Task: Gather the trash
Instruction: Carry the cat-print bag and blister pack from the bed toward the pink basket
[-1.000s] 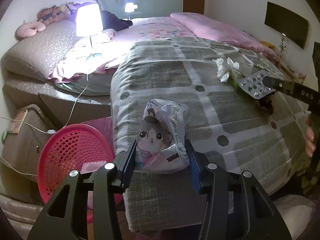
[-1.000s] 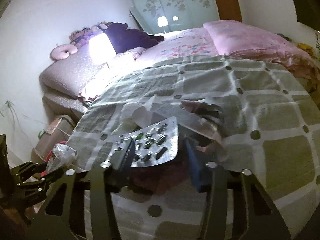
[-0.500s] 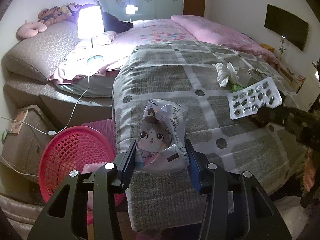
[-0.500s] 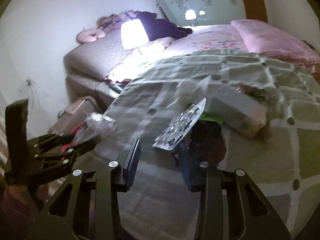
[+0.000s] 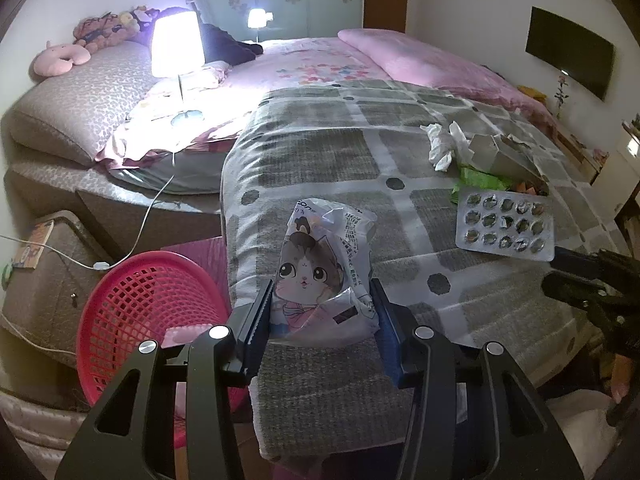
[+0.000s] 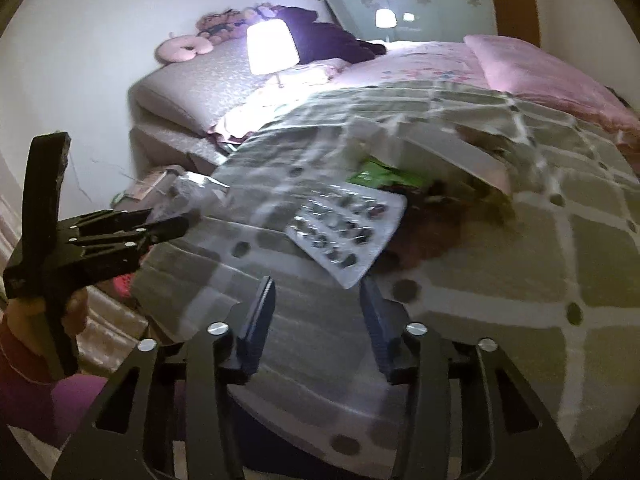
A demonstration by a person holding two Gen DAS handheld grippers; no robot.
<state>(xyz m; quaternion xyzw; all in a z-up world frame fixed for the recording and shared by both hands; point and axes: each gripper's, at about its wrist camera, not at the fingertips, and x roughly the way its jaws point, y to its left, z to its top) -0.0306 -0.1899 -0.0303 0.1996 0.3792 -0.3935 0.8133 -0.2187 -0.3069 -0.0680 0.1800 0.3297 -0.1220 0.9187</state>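
Note:
My left gripper point(image 5: 322, 312) is shut on a crumpled plastic bag point(image 5: 326, 264) printed with a cartoon cat, at the bed's near edge. In the right wrist view that gripper point(image 6: 172, 220) and the bag point(image 6: 188, 192) show at the left. A silver blister pack point(image 6: 344, 232) sits tilted just ahead of my right gripper point(image 6: 318, 292). The right gripper's jaws are opening; the pack's near corner lies between the tips and is not pinched. From the left wrist view the blister pack point(image 5: 504, 226) sits at the tip of the right gripper point(image 5: 572, 268).
A pink mesh basket point(image 5: 148, 312) stands on the floor left of the bed. On the checked quilt point(image 5: 320, 152) lie a white tissue point(image 5: 444, 144), a torn box point(image 5: 504, 156) and a green wrapper point(image 5: 476, 182). A lit lamp point(image 5: 176, 44) and its cable sit at the back left.
The right gripper has swung left across the quilt with the blister pack, which has tipped from edge-on to flatter. The left gripper and its bag have stayed put.

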